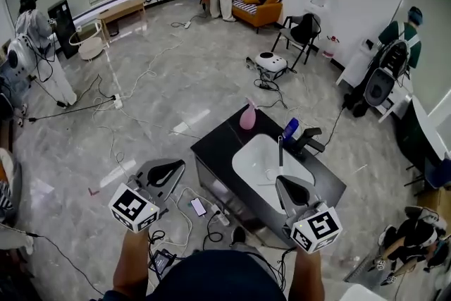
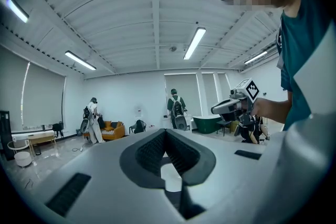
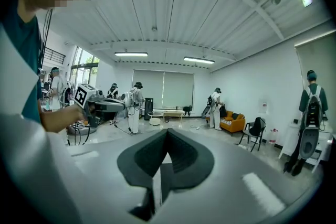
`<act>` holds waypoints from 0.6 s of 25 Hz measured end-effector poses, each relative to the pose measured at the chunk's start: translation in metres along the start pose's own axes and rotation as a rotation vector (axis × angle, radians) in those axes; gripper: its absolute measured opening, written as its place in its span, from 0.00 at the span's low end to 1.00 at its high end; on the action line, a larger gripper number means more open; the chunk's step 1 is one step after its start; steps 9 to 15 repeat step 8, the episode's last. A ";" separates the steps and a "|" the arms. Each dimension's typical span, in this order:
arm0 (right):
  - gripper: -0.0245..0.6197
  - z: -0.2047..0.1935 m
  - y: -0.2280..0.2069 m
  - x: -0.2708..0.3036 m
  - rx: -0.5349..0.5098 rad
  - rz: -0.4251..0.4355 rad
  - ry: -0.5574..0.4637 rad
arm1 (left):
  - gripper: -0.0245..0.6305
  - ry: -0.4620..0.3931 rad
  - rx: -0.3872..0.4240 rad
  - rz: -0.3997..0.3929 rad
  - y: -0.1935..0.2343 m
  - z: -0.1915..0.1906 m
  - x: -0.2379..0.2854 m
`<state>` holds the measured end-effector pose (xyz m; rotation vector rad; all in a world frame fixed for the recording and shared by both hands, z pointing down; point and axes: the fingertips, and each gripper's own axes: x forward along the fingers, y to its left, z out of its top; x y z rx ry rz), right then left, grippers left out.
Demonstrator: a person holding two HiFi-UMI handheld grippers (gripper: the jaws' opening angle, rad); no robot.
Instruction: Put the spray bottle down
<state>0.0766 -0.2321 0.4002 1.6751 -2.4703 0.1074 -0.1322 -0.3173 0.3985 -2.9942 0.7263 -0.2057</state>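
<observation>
A pink spray bottle (image 1: 248,116) stands upright on the far left corner of a black counter (image 1: 215,144) with a white sink (image 1: 255,164). No gripper touches it. My left gripper (image 1: 168,169) hangs left of the counter's near end, jaws shut and empty (image 2: 165,134). My right gripper (image 1: 284,183) hovers over the sink's near edge, also shut with nothing in it (image 3: 168,132). Both point roughly level across the room. Each gripper view shows the other gripper off to one side: the right gripper (image 2: 233,105) and the left gripper (image 3: 97,105).
A blue bottle (image 1: 290,128) and a faucet (image 1: 280,148) stand behind the sink. Cables, a phone (image 1: 199,206) and a power strip (image 1: 220,217) lie on the floor by the counter. Several people stand around the room, with an orange sofa (image 1: 259,7) and a black chair (image 1: 304,30) at the back.
</observation>
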 end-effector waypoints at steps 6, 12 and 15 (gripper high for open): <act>0.05 0.002 0.004 -0.011 0.005 -0.023 -0.001 | 0.04 -0.007 0.000 -0.011 -0.005 0.004 -0.007; 0.05 0.004 0.004 -0.014 0.000 -0.025 0.000 | 0.04 -0.008 0.003 -0.016 -0.007 0.008 -0.008; 0.05 0.004 0.004 -0.014 0.000 -0.025 0.000 | 0.04 -0.008 0.003 -0.016 -0.007 0.008 -0.008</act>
